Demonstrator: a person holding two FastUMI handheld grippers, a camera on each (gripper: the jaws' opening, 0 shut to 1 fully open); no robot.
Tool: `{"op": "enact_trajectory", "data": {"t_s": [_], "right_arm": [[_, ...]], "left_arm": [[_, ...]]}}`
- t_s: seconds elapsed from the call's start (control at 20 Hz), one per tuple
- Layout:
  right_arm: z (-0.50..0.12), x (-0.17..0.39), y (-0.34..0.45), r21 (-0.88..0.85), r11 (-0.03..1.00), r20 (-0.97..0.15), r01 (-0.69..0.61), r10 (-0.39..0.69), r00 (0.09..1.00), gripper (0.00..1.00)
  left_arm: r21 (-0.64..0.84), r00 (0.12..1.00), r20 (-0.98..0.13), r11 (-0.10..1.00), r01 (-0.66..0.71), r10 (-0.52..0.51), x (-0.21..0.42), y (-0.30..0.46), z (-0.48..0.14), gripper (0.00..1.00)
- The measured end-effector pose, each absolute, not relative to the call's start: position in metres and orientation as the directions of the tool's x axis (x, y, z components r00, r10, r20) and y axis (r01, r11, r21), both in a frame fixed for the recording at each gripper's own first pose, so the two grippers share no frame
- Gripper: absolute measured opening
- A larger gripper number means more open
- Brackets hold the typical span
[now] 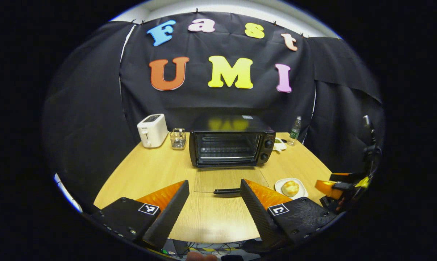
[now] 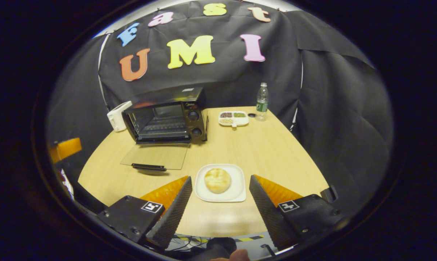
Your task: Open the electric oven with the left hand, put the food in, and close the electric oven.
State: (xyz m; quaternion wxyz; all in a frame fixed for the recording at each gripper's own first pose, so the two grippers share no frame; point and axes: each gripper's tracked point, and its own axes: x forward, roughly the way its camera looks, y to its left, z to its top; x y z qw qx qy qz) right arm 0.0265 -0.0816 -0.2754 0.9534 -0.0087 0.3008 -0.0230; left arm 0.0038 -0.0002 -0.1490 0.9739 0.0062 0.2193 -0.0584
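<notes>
I have the left tool (image 1: 214, 197) held level above the counter's near edge, its fingers spread wide with nothing between them, aimed straight at the oven (image 1: 231, 145). The oven sits toward the counter's far edge, and its glass door (image 1: 230, 179) lies folded flat on the counter (image 1: 149, 170), the handle (image 1: 227, 191) nearest me, just past my fingertips. My right tool (image 2: 220, 190) is also spread wide and holds nothing; it hovers low over the near edge with the plate (image 2: 236, 192) lying between and just beyond its fingers, the bun (image 2: 217, 179) sitting on the plate's middle, untouched. From the left gripper view I see that plate near the counter's right edge, right of the door, and the right tool off past it at the counter's near right corner. There is bare wood between the plate and the oven's mouth, and open room right of the oven. A toaster (image 1: 152, 130) and a small glass rack (image 1: 178, 138) stand left of the oven along the far edge; a snack tray (image 2: 233, 118) and a bottle (image 2: 262, 101) stand near the far right corner. Black cloth walls close in the counter on all far sides.
</notes>
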Motion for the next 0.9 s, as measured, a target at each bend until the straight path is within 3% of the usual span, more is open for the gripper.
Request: {"op": "enact_trajectory", "data": {"t_s": [0.4,0.65,0.9], "right_arm": [[-0.350,0.063,-0.081,-0.064,0.997,-0.690,0.041,-0.074,0.720,0.98],[-0.382,0.082,-0.096,-0.107,0.994,-0.732,0.019,-0.091,0.675,0.98],[-0.403,0.091,-0.101,-0.061,0.998,-0.752,0.005,-0.049,0.657,0.98]], "left_arm": [[0.025,0.953,-0.277,0.991,0.134,-0.122,-0.010,0.007,-0.084,0.93],[0.017,0.970,-0.241,0.999,0.035,-0.030,0.007,0.019,-0.065,0.93],[-0.005,0.959,-0.273,0.997,-0.075,0.070,0.026,0.022,-0.067,0.93]]}}
